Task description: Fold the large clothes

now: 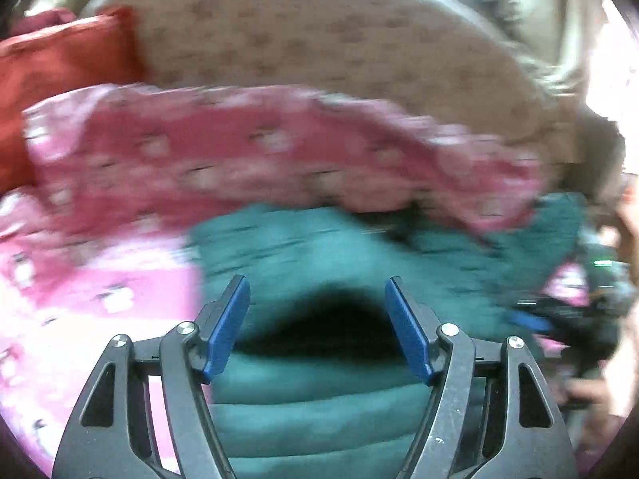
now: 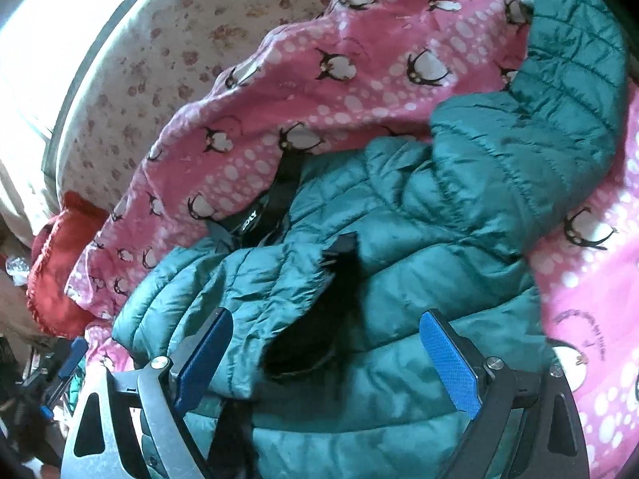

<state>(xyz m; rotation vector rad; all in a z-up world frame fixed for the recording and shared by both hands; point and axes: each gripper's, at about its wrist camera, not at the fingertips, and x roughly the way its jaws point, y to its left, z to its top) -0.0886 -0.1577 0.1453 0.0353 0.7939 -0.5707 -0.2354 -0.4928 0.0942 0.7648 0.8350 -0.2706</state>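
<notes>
A teal quilted puffer jacket (image 2: 459, 215) lies crumpled on a pink penguin-print blanket (image 2: 319, 80), with one sleeve stretching to the upper right. Its dark lining shows at an opening (image 2: 319, 327). My right gripper (image 2: 325, 315) stands wide open low over the jacket, with folds of teal fabric between its blue pads (image 2: 451, 363) but not pinched. In the blurred left wrist view, my left gripper (image 1: 316, 283) is open just above the teal jacket (image 1: 319, 407), nothing between its fingers. The right gripper (image 1: 535, 321) shows at the right edge there.
The blanket (image 1: 239, 151) covers a bed with a beige flower-print sheet (image 1: 299, 32). A red cloth (image 2: 56, 279) lies at the blanket's edge, also in the left wrist view as red cloth (image 1: 52, 72). A hand (image 1: 627, 239) appears at the far right.
</notes>
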